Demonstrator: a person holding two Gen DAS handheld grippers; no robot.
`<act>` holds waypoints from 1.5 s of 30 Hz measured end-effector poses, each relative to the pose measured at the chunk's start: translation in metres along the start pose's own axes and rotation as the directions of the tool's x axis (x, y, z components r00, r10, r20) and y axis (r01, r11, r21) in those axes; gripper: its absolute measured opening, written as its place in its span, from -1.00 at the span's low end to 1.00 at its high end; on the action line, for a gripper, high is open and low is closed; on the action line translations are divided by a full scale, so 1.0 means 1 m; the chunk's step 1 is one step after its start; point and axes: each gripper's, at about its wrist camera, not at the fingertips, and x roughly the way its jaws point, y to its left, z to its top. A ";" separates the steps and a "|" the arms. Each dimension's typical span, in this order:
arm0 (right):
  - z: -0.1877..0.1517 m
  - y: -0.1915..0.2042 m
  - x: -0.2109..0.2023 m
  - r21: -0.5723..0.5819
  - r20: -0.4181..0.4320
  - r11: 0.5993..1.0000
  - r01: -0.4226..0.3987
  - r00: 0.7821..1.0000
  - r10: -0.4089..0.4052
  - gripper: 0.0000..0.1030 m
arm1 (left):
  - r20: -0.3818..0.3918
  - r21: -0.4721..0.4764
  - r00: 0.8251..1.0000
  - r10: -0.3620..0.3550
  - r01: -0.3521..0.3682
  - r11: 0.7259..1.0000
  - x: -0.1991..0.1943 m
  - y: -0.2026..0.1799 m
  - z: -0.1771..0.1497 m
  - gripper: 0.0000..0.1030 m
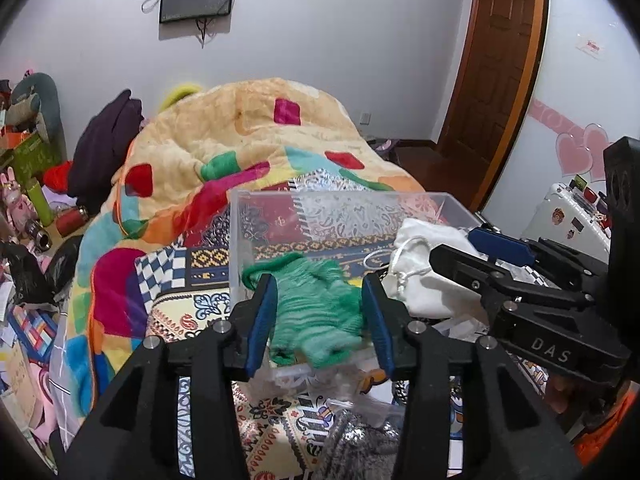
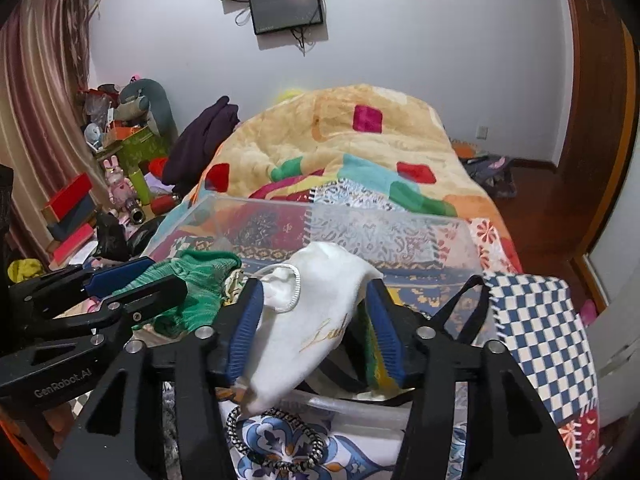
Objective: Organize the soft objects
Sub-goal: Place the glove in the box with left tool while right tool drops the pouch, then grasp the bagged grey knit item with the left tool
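Your left tool (image 1: 318,312), half open, brackets the green knit (image 1: 316,308) at lower centre over the clear box (image 1: 340,204); your right tool (image 2: 314,332) brackets the white pouch (image 2: 308,328). Whether either one grips is unclear. Both are soft and light; pinch the bunched middle.

we see a bed (image 1: 208,312) in patterned cover; on it: clear bin (image 1: 256,216), fleece blanket (image 1: 224,136), braided band (image 2: 276,440).

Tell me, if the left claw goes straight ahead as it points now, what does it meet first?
Most likely the green knitted cloth, lying between the open left claw; past it comes the clear plastic box. Depth is uncertain.
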 end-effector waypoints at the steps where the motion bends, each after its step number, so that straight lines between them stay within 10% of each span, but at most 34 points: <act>1: 0.001 0.000 -0.004 -0.006 0.006 1.000 0.001 1.000 -0.001 -0.01 | 0.013 0.003 1.000 0.003 -0.003 1.000 -0.005 -0.001 0.000 -0.03; 14: -0.012 0.004 -0.047 -0.047 0.061 0.998 -0.032 0.998 0.035 0.26 | 0.088 0.032 0.996 -0.024 0.022 0.999 -0.060 -0.012 -0.019 0.76; 28: -0.062 -0.006 -0.021 0.023 -0.113 0.997 -0.067 0.991 0.070 0.22 | -0.127 0.023 0.990 -0.054 0.057 0.998 -0.031 -0.016 -0.079 0.76; 39: -0.075 -0.012 0.003 0.104 -0.217 0.987 -0.125 0.965 0.145 -0.53 | -0.176 0.019 0.982 -0.070 0.075 0.997 -0.014 -0.022 -0.093 0.70; 45: -0.076 -0.011 -0.004 0.096 -0.198 0.986 -0.136 0.968 0.153 -0.80 | -0.179 0.043 0.981 -0.077 0.086 0.995 -0.013 -0.027 -0.098 0.18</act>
